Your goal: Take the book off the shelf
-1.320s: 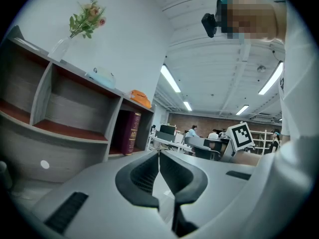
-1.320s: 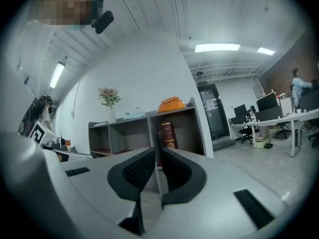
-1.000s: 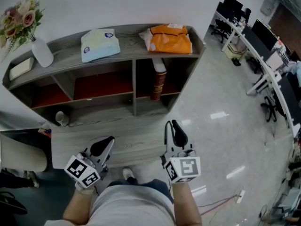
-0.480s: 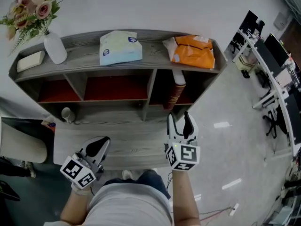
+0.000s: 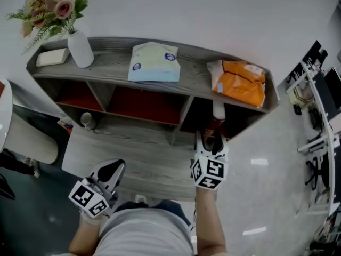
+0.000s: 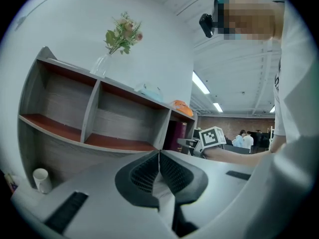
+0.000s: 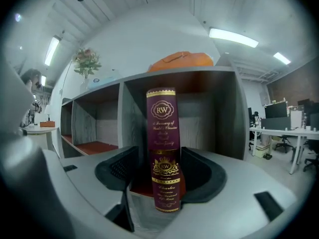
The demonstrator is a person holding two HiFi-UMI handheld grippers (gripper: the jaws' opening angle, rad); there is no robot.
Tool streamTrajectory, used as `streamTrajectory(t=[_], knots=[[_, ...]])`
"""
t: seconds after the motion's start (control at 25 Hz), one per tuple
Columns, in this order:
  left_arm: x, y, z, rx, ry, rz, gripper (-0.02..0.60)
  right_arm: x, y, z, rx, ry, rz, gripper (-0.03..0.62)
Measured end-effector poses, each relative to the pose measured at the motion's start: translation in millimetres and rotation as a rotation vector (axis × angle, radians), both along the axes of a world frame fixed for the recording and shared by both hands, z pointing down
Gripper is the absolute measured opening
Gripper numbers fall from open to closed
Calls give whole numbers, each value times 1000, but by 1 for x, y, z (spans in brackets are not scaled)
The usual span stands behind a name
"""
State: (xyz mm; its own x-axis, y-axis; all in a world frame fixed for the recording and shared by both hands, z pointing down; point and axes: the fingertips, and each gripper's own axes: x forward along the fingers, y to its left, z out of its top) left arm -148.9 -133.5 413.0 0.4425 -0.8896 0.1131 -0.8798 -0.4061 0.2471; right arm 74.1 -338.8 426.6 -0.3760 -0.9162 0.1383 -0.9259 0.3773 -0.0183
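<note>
In the head view, the right gripper [image 5: 209, 142] was at the book [image 5: 218, 112], which stood upright in the right compartment of the shelf [image 5: 160, 84]. The left gripper [image 5: 110, 170] was held near the person, well apart from it. In the left gripper view, the jaws were pressed together on nothing. In the right gripper view, the jaws were opening, with the book's spine between them.

Bright, even light comes from ceiling strips [image 7: 233, 36] above the shelf [image 5: 109, 63]; its compartments lie shadowed. Both gripper views bend fisheye-style, with black corners and soft foreground.
</note>
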Motion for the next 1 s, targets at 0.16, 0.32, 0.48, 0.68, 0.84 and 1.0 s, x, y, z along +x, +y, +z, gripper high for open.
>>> streamTrajectory(t=[0.16, 0.32, 0.48, 0.68, 0.84, 1.0], knots=[[-6, 0, 2, -15, -2, -77, 17, -5, -26, 7, -13, -1, -9, 256], [-9, 4, 4, -30, -12, -140, 17, -8, -48, 12, -22, -6, -20, 258], [-12, 10, 5, -41, -21, -193, 17, -11, -63, 14, -20, -2, -19, 258], [-14, 16, 7, -46, -22, -236, 17, -13, -69, 15, -4, 9, -7, 259], [-13, 23, 8, -50, -25, -254, 17, -14, -72, 17, 4, 22, -12, 259], [-12, 26, 8, -52, -26, -253, 17, -11, -71, 16, 5, 34, -15, 257]])
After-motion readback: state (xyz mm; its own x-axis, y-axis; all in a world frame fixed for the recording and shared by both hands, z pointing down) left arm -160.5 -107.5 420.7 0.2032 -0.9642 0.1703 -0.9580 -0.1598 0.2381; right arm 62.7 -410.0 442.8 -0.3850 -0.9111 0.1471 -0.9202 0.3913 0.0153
